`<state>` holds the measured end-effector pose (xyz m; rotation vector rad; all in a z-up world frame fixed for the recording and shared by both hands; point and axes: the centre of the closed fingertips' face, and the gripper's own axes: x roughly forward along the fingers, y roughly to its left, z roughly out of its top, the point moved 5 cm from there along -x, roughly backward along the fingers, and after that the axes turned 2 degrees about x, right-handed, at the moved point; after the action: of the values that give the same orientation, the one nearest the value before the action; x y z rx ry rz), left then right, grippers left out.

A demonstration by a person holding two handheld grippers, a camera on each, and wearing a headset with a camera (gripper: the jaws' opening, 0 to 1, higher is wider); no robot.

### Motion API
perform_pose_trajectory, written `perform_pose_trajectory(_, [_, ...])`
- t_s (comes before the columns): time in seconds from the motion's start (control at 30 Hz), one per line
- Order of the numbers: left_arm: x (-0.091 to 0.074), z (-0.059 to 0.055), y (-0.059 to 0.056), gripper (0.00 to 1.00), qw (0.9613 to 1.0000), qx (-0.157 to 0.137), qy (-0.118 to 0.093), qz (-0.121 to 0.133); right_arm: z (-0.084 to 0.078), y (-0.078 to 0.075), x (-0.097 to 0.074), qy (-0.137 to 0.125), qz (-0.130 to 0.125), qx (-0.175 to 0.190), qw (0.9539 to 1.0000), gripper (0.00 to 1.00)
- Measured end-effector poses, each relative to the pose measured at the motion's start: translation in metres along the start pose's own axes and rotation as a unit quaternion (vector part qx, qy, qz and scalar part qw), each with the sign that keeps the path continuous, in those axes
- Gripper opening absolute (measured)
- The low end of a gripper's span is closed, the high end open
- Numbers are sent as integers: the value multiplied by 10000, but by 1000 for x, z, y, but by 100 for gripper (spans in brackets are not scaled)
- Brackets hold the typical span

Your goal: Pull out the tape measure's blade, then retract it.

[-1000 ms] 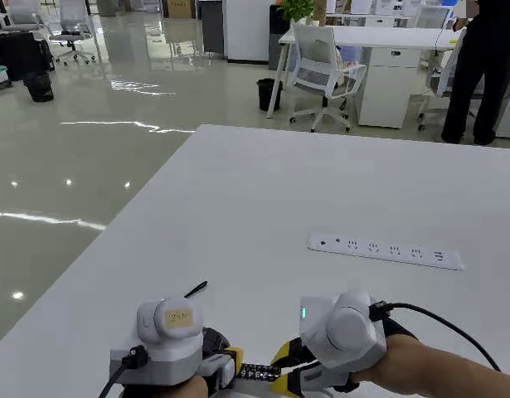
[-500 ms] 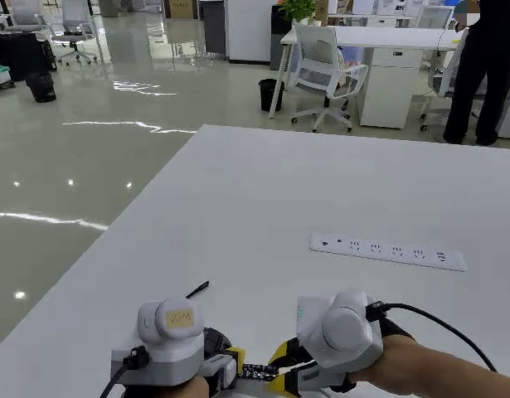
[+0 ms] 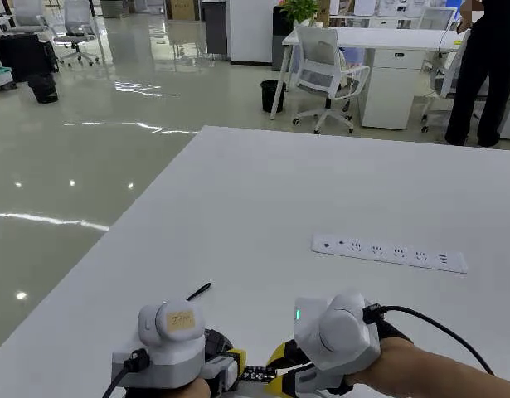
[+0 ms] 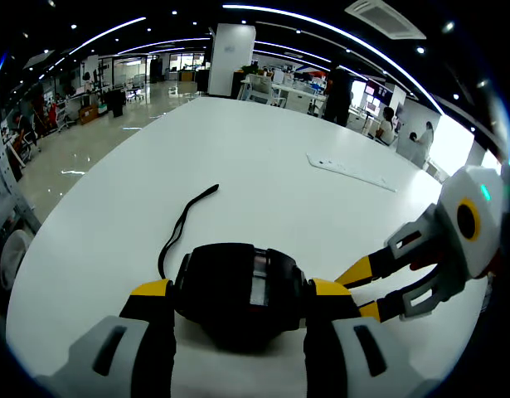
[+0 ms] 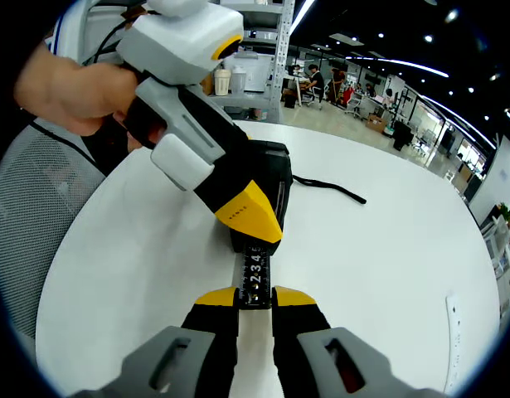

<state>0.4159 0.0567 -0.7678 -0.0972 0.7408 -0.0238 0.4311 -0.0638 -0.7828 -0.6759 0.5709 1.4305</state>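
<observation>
White was the colour of the broad table [image 3: 321, 191] that we saw running from the near edge far out toward an open office floor, where a white swivel chair [image 3: 325, 70] stood at another desk well beyond it. On the table's right side, well apart from the work, a long white power strip [image 3: 389, 252] lay flat. At the near edge we found both grippers close together. The left gripper [image 4: 240, 288] had its yellow-tipped jaws closed against the two sides of the tape measure [image 4: 230, 278], a black case resting on the table between them. The right gripper [image 5: 255, 297] sat just to the right of it in the head view, and its own view showed its jaws pinched on the blade [image 5: 255, 278] close to the tip. We noted that only a short length of blade was out, a dark strip with pale numerals running from the case's mouth to the right gripper's jaws, and low over the tabletop. Smallest of all was the case's thin black wrist strap [image 4: 184, 220], which trailed loosely across the table from the far side of the case, lying slack and curved.
</observation>
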Motion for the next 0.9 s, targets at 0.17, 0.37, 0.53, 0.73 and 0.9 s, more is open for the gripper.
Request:
perform_pose_trajectory(0.17, [0,0,-1,58,10000,-2,-1,-4,1,0,2,-10,-11,12,10000,15])
perform_pose_trajectory(0.37, [0,0,0,58,10000,1,-1,-7,2,0,3,-8,-15,9,10000,15])
perform_pose_trajectory(0.53, [0,0,0,58,10000,-2,-5,-10,4,0,5,-5,-16,-4,10000,15])
perform_pose_trajectory(0.73, [0,0,0,58,10000,-13,-9,-13,6,0,8,-9,-15,-9,10000,15])
perform_pose_trajectory(0.9, [0,0,1,58,10000,-16,-11,-18,8,0,9,-9,-17,-16,10000,15])
